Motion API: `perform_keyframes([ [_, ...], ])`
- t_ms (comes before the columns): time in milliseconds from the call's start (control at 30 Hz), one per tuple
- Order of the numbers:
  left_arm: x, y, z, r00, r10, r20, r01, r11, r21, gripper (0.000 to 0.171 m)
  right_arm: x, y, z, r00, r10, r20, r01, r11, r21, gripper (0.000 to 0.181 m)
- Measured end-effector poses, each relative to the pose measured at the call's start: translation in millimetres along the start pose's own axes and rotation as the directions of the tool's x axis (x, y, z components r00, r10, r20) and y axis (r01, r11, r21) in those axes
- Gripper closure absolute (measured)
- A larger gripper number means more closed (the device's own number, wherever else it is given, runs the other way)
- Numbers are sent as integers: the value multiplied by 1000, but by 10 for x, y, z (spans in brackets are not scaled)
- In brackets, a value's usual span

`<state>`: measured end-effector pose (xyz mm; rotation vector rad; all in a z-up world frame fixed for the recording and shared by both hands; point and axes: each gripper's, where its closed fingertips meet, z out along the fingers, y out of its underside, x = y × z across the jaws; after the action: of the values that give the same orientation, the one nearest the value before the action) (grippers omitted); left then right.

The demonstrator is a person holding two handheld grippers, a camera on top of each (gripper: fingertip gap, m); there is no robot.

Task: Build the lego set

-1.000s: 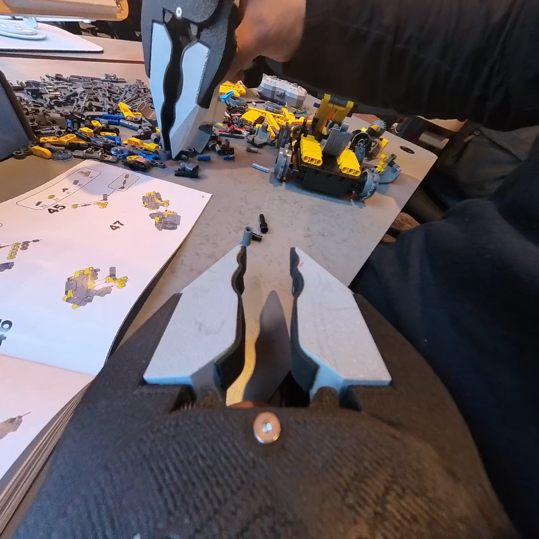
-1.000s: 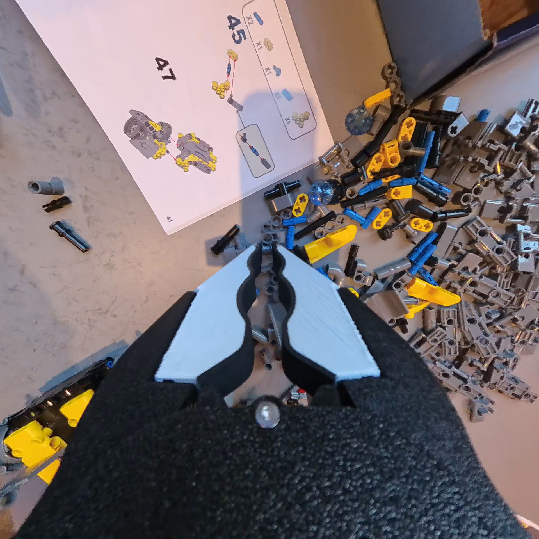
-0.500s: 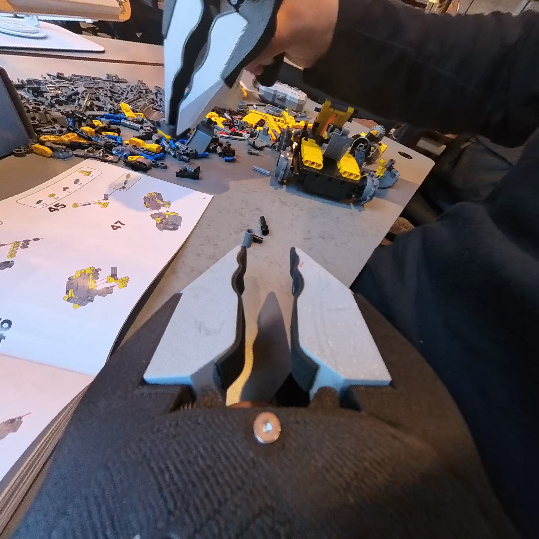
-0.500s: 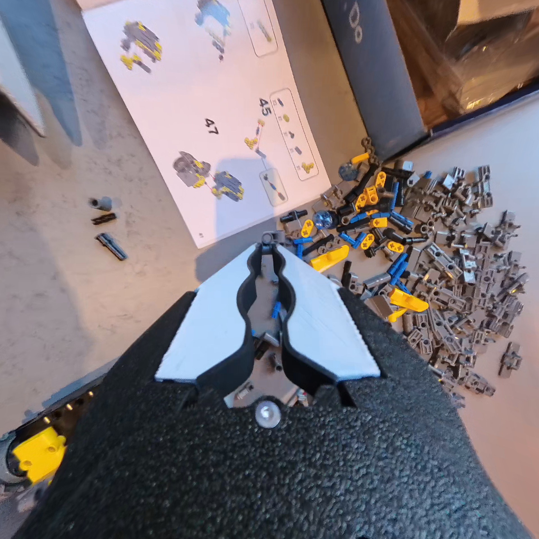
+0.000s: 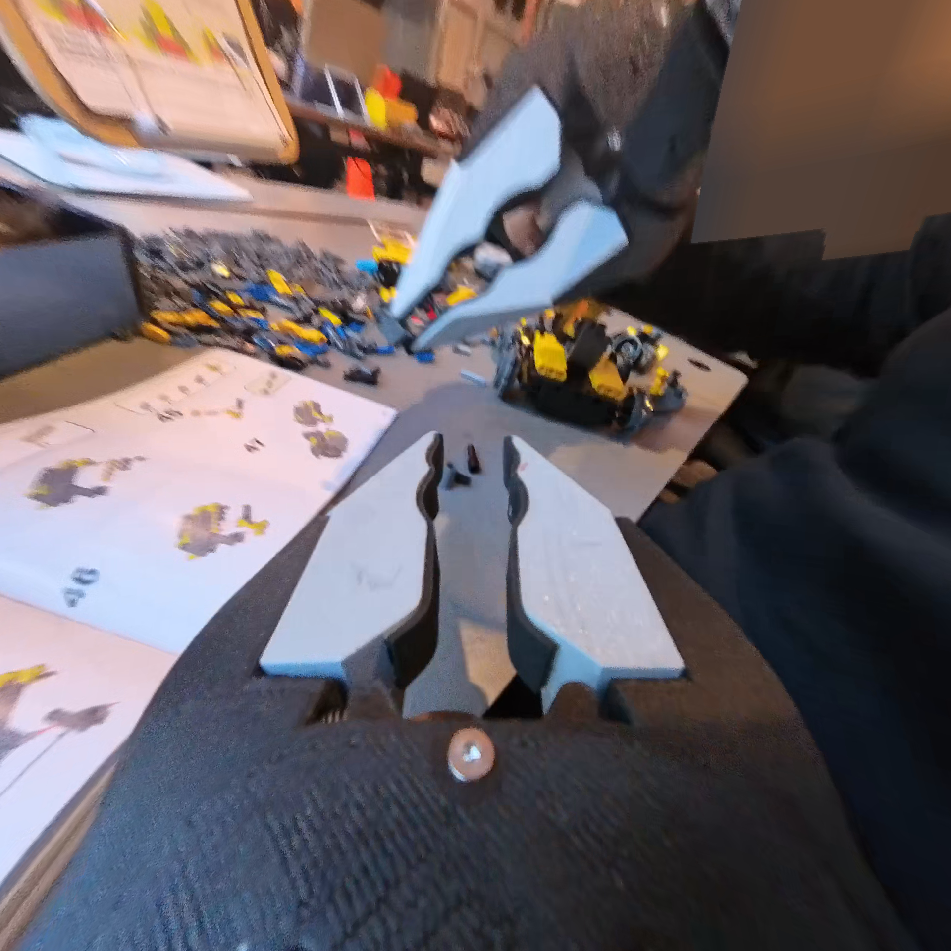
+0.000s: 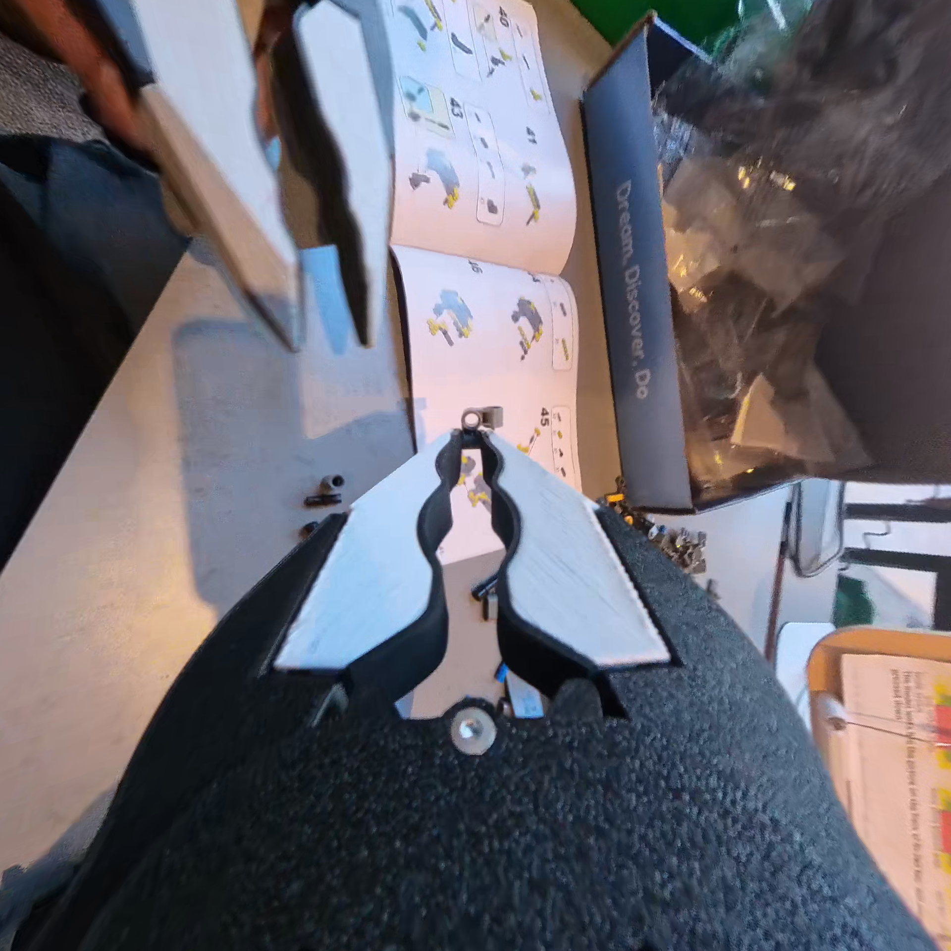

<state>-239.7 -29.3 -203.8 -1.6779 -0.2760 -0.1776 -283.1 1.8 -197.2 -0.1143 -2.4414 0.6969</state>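
My left gripper (image 5: 471, 446) is open and empty, low over the grey table (image 5: 576, 463). Three small pins, two black and one grey (image 5: 462, 469), lie on the table between its fingertips. My right gripper (image 6: 471, 436) is shut on a small grey connector piece (image 6: 482, 416) and holds it in the air above the open instruction booklet (image 6: 494, 329). In the left wrist view the right gripper (image 5: 409, 337) hangs above the pile of loose parts (image 5: 257, 314). In the right wrist view the left gripper (image 6: 329, 342) shows at the upper left, near the pins (image 6: 323, 491).
A half-built yellow and black model (image 5: 581, 375) stands at the table's right edge. A dark cardboard box (image 6: 633, 309) with plastic bags (image 6: 772, 247) lies beyond the booklet (image 5: 170, 489). A person's dark sleeve (image 5: 823, 617) fills the right side.
My right gripper has lifted out of the parts pile with the grey connector and swung over the booklet toward the left gripper. My left gripper has moved forward over the pins.
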Motion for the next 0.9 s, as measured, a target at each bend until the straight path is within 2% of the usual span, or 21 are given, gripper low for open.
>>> perform_keyframes([
  [67, -63, -104, -67, 999, -4, 35, 2, 999, 51, 149, -40, -71, -14, 999, -29, -16, 29, 1000, 11, 174],
  [167, -61, -122, -73, 996, -93, -15, 93, 994, 57, 147, -111, -157, -22, 999, -51, -17, 52, 998, 27, 174],
  [300, -89, -250, -141, 973, -217, -82, 227, 964, 141, 147, -202, -278, -22, 994, -102, -40, 104, 994, 47, 174],
  [533, -45, -198, -103, 941, -302, -152, 320, 941, 108, 147, -325, -431, 39, 986, -154, -62, 158, 985, 67, 174],
  [633, -26, -184, -112, 939, -300, -167, 319, 943, 97, 161, -352, -450, 48, 983, -170, -68, 174, 983, 60, 174],
  [733, -32, -160, -113, 937, -306, -168, 324, 942, 90, 163, -372, -444, 57, 987, -154, -54, 157, 985, 65, 174],
  [800, -32, -157, -111, 920, -342, -192, 363, 927, 90, 163, -369, -445, 55, 989, -138, -51, 142, 987, 74, 173],
  [900, -15, -153, -111, 864, -430, -262, 463, 883, 76, 163, -330, -411, 26, 994, -98, -41, 101, 991, 82, 159],
])
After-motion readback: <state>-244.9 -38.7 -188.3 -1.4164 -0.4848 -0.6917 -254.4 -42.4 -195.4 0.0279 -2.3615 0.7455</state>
